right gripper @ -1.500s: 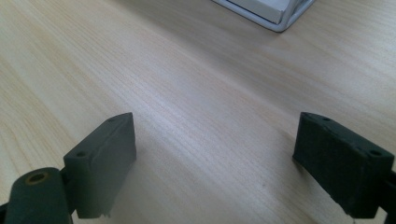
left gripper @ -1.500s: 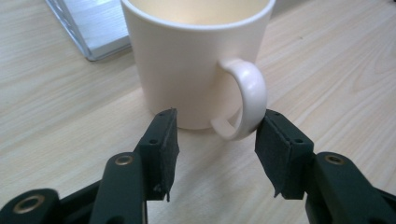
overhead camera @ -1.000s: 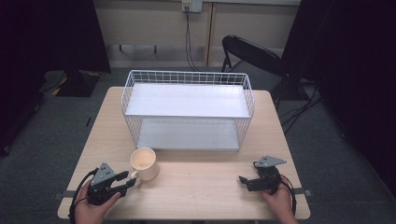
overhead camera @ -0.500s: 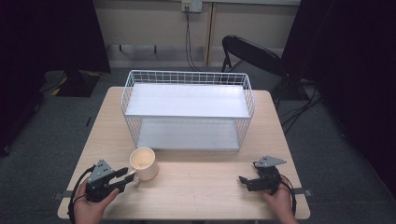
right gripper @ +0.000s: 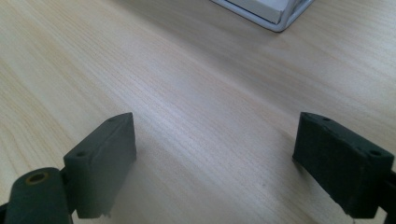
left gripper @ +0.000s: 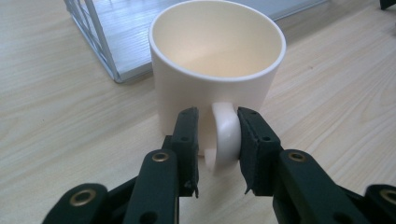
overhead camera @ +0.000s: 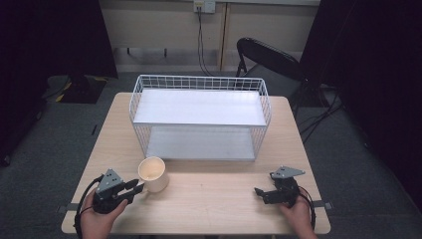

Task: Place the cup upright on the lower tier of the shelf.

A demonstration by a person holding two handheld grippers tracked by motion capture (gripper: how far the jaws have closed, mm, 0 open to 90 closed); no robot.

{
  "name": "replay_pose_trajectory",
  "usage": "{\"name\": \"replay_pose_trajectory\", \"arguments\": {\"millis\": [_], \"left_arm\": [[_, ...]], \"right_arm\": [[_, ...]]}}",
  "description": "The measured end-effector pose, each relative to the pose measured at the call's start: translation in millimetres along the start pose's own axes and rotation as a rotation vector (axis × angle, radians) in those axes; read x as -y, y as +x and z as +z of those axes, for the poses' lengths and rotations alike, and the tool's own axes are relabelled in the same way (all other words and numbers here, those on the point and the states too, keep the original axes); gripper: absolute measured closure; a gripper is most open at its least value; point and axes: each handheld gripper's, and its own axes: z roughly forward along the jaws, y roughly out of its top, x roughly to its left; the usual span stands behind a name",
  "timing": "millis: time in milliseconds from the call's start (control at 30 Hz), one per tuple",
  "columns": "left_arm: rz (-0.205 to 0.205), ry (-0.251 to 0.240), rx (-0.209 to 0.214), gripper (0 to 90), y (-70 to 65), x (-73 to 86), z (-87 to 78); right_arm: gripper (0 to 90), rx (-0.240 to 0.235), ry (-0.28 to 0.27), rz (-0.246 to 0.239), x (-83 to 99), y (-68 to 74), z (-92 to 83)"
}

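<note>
We seem to be in a lab or office test room. A bare wooden table (overhead camera: 209,199) stands on grey carpet (overhead camera: 59,134) between black curtains (overhead camera: 373,74), with a folding chair (overhead camera: 268,57) and wall-socket cables (overhead camera: 201,30) behind.

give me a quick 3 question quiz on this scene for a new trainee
1. True or false: the left hand-held gripper has its jaws on either side of the mug handle.
2. Multiple choice: where is the mug? A) on the top shelf of the wire rack B) on the table in front of the rack C) on the chair
3. Fill in: the right hand-held gripper has its jaws ____ with nothing between them.

Key: 1 true; 2 B; 3 open
</note>
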Motion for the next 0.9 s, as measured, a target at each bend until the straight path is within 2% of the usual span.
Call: {"name": "replay_pose_trajectory", "arguments": {"millis": [100,433,633,900], "left_arm": [[0.000,0.004,-0.016,70.1,-0.5,-1.0,-0.3],[-0.023,0.032,-0.003,72.3,-0.5,-2.9,4.1],[-0.018,0.023,-0.007,74.3,-2.3,-4.7,3.3],[-0.021,0.038,0.008,78.7,-1.6,-6.2,2.7]], "right_arm": [[12.2,0.000,0.000,0.000,0.0,0.0,0.0],[12.1,0.000,0.000,0.000,0.0,0.0,0.0],[12.1,0.000,0.000,0.000,0.0,0.0,0.0],[12.2,0.000,0.000,0.000,0.0,0.0,0.0]]}}
